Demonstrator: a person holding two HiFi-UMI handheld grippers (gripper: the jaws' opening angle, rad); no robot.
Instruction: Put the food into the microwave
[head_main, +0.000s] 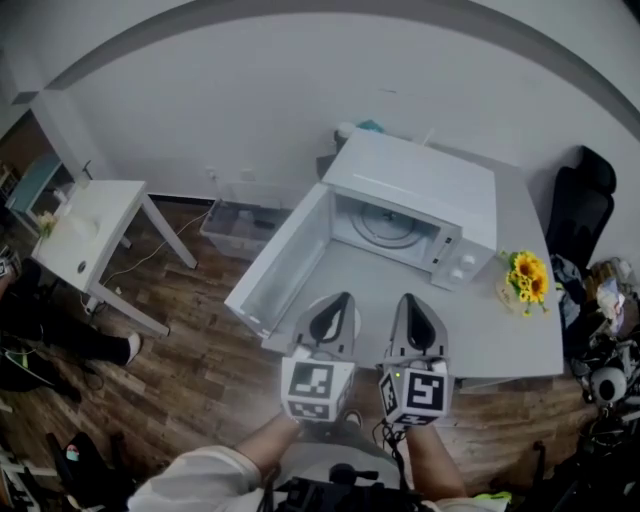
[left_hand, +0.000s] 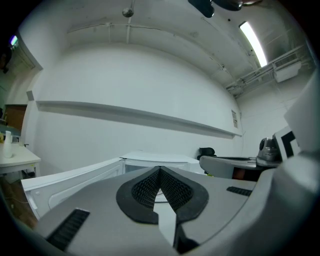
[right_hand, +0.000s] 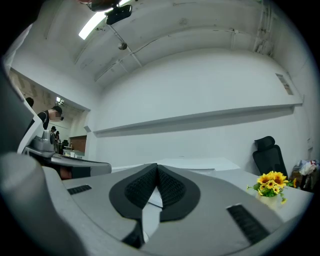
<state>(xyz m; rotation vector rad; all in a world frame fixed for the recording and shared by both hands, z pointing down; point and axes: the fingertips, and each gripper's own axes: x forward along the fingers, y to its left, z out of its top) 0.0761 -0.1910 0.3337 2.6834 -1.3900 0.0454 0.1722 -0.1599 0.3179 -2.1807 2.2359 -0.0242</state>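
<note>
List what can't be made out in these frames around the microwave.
- Head view: the left hand-held gripper covers most of a pale round shape on the table; plate or food, cannot tell.
- Head view: the top of the microwave hides the rear of its inside.
- Left gripper view: that gripper's own body hides the microwave's inside.
- Right gripper view: people at far left, too small.

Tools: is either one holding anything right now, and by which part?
Nothing is held: the left tool and the right tool are both shut, pads touching with nothing between them.
</note>
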